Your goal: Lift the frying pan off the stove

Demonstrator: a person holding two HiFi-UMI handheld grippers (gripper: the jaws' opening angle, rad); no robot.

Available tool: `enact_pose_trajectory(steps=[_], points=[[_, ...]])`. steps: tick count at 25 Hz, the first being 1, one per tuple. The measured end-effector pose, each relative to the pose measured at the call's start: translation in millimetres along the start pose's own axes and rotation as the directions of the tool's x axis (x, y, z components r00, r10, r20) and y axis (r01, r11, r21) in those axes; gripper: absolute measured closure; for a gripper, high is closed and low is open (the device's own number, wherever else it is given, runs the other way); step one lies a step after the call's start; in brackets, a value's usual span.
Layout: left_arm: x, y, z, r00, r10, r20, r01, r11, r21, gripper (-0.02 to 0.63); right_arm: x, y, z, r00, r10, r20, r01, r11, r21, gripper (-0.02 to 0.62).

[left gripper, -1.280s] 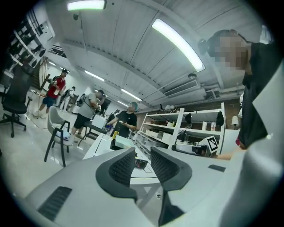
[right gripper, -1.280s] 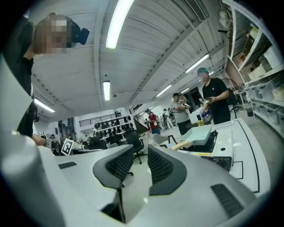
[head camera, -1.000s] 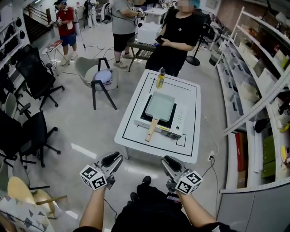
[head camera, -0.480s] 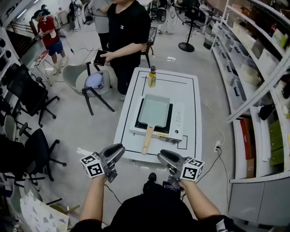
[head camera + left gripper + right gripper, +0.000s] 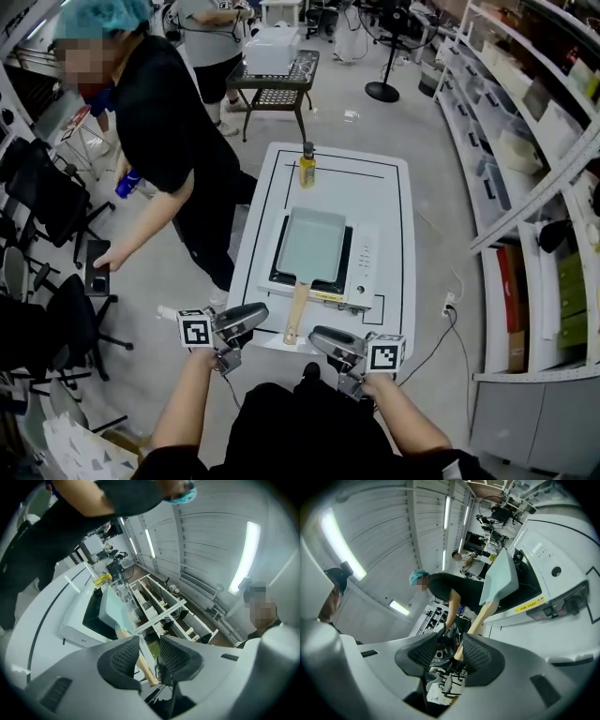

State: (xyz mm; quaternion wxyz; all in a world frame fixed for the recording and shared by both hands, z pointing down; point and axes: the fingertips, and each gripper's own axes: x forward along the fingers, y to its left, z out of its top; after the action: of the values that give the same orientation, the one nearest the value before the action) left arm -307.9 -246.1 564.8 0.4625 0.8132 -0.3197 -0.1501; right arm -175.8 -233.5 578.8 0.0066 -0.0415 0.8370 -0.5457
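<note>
A pale green rectangular frying pan [image 5: 311, 246] sits on a white portable stove [image 5: 364, 264] on a low white table [image 5: 398, 202]. Its wooden handle [image 5: 295, 314] points toward me. My left gripper [image 5: 261, 314] and right gripper [image 5: 316, 336] hover at the table's near edge, on either side of the handle's end. Both are open, and their jaws have just been opening. In the left gripper view the pan [image 5: 115, 609] and handle [image 5: 140, 665] show through the gap of the left gripper [image 5: 144, 651]. The right gripper [image 5: 449, 651] likewise frames the pan [image 5: 499, 578] and handle [image 5: 480, 616]. No pad presses on anything.
A yellow bottle [image 5: 307, 169] stands at the table's far end. A person in black [image 5: 164, 122] with a phone bends close by the table's left side. Black office chairs [image 5: 47, 206] stand at the left, shelving [image 5: 525, 141] runs along the right, and a cart [image 5: 277, 80] is behind.
Both grippers have come forward to the table's near edge, beside the handle's end, and rolled. The person in black has walked from the far end round to the table's left side.
</note>
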Motion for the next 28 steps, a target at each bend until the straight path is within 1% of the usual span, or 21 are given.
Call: enact_pose_trajectory(steps=[3,6,9,11,13,14,15,17,19,25,28], points=[[11.9,17.6,-3.8,0.998,-0.036,-0.058,0.032,0.997,-0.068,0.459,4.7,-4.7,5.3,1.000,-0.005,0.020,0.004,0.998,0.057,0.428],[17.2,39.4,-10.2,0.992,-0.058,-0.110,0.038,0.985,-0.170,0.444,6.7,-11.0,8.4,0.999,-0.024,0.033,0.020,0.996,0.092,0.418],[26.4,52.0,-13.5,0.980,-0.087,-0.177,0.046,0.974,-0.220,0.431,9.5,-24.7,6.1,0.998,-0.062,0.011,0.060,0.991,0.116,0.408],[35.8,59.3,-18.0,0.970,-0.116,-0.214,0.058,0.964,-0.261,0.423,16.2,-28.3,6.9,0.998,-0.062,0.004,0.061,0.988,0.139,0.397],[47.2,67.6,-25.6,0.958,-0.153,-0.243,0.068,0.943,-0.326,0.414,22.7,-33.3,9.2,0.998,-0.062,0.009,0.060,0.984,0.167,0.393],[53.3,70.5,-29.6,0.951,-0.176,-0.254,0.075,0.928,-0.364,0.410,26.6,-34.3,12.2,0.998,-0.061,0.009,0.059,0.986,0.155,0.393],[58.7,72.3,-33.3,0.944,-0.200,-0.262,0.082,0.912,-0.403,0.402,30.4,-34.7,14.8,0.998,-0.059,0.010,0.057,0.988,0.143,0.393],[67.9,72.9,-38.5,0.932,-0.250,-0.262,0.100,0.873,-0.477,0.396,35.8,-36.2,16.6,0.998,-0.058,0.017,0.055,0.987,0.150,0.393],[75.5,73.1,-40.4,0.922,-0.294,-0.254,0.122,0.841,-0.528,0.393,40.6,-38.9,15.7,0.998,-0.059,0.019,0.055,0.985,0.164,0.393],[96.2,75.1,-45.9,0.889,-0.371,-0.268,0.149,0.788,-0.597,0.393,50.7,-49.0,7.5,0.997,-0.073,0.004,0.071,0.979,0.193,0.393],[102.5,72.0,-46.9,0.874,-0.397,-0.281,0.148,0.767,-0.625,0.393,59.1,-48.9,7.9,0.998,-0.061,-0.015,0.063,0.978,0.197,0.393]])
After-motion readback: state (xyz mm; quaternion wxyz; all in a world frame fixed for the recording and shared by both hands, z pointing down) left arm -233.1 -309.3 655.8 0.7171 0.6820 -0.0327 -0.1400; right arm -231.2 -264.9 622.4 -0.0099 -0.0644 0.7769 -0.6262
